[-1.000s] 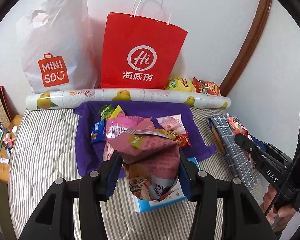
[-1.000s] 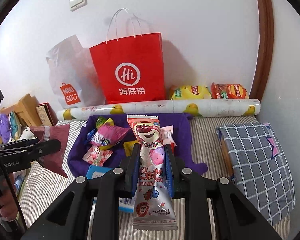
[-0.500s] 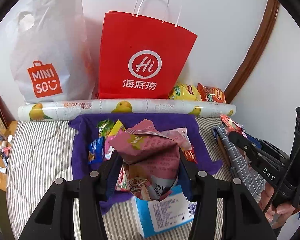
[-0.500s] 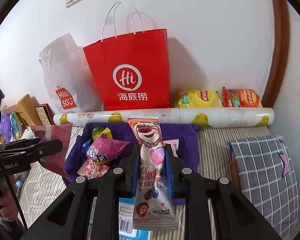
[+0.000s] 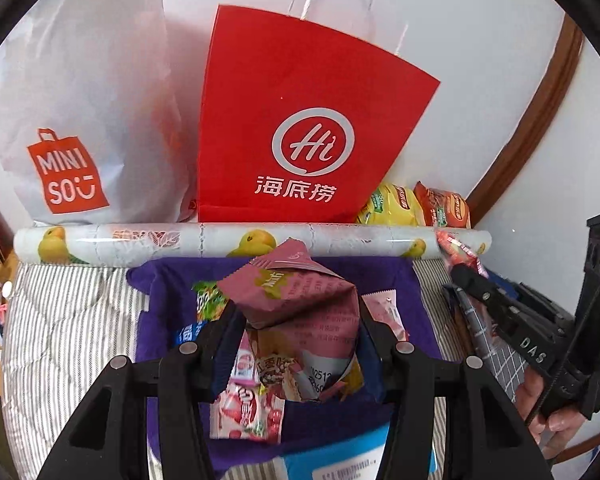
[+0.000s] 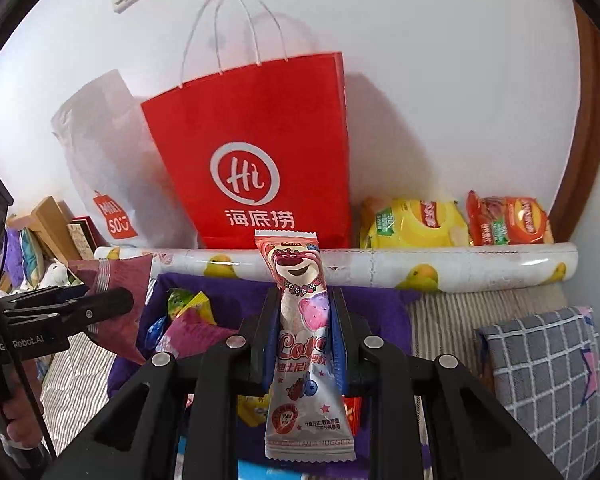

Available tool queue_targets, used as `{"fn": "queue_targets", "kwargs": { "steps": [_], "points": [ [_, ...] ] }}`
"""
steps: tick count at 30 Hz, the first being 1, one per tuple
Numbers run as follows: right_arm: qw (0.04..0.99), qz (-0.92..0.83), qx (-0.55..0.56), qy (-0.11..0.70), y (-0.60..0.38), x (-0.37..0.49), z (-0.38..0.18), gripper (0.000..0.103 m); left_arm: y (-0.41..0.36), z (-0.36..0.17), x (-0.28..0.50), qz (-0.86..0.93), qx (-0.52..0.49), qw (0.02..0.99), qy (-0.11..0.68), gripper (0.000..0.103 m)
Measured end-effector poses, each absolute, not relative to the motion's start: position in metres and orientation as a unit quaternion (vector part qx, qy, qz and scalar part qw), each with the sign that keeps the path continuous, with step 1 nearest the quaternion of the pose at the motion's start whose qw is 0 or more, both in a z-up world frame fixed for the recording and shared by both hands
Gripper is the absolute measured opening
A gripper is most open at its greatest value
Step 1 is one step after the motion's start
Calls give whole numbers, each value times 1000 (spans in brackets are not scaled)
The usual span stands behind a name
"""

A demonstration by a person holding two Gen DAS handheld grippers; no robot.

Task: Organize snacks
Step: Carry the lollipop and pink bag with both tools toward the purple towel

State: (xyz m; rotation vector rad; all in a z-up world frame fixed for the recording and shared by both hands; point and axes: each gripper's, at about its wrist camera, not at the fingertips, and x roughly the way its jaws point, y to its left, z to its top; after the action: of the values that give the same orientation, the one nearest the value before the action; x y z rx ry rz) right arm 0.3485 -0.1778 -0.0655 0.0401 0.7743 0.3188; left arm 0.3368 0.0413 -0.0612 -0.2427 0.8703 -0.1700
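My left gripper (image 5: 296,312) is shut on a crumpled dark-pink snack bag (image 5: 300,308), held above a purple cloth (image 5: 400,280) strewn with small snack packets (image 5: 248,412). My right gripper (image 6: 304,304) is shut on a long pink bear-print snack packet (image 6: 300,320) that stands upright between its pads. A red paper bag (image 5: 300,128) with white handles stands against the wall straight ahead, close in both views (image 6: 260,152). The left gripper (image 6: 112,302) with its pink bag (image 6: 120,280) shows at the left of the right wrist view; the right gripper (image 5: 460,274) shows at the right of the left wrist view.
A white plastic shopping bag (image 5: 80,112) leans left of the red bag. A printed roll (image 5: 220,240) lies across the striped bed (image 5: 72,320). Yellow (image 6: 412,220) and orange (image 6: 508,220) chip bags lie behind it. A checked cushion (image 6: 548,380) sits right; a blue box (image 5: 340,460) lies below.
Both grippers have moved forward toward the red bag and the wall, each still holding its packet. The red bag now looms larger and the cloth lies under the fingers.
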Motion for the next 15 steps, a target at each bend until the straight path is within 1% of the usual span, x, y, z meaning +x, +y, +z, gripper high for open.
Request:
{"fn": "queue_targets", "kwargs": {
  "steps": [6, 15],
  "points": [
    [892, 172, 22, 418, -178, 370, -96, 23, 43, -79, 354, -89, -131, 884, 440, 49],
    [862, 162, 32, 480, -193, 389, -128, 23, 41, -91, 359, -105, -136, 875, 452, 49]
  ]
}}
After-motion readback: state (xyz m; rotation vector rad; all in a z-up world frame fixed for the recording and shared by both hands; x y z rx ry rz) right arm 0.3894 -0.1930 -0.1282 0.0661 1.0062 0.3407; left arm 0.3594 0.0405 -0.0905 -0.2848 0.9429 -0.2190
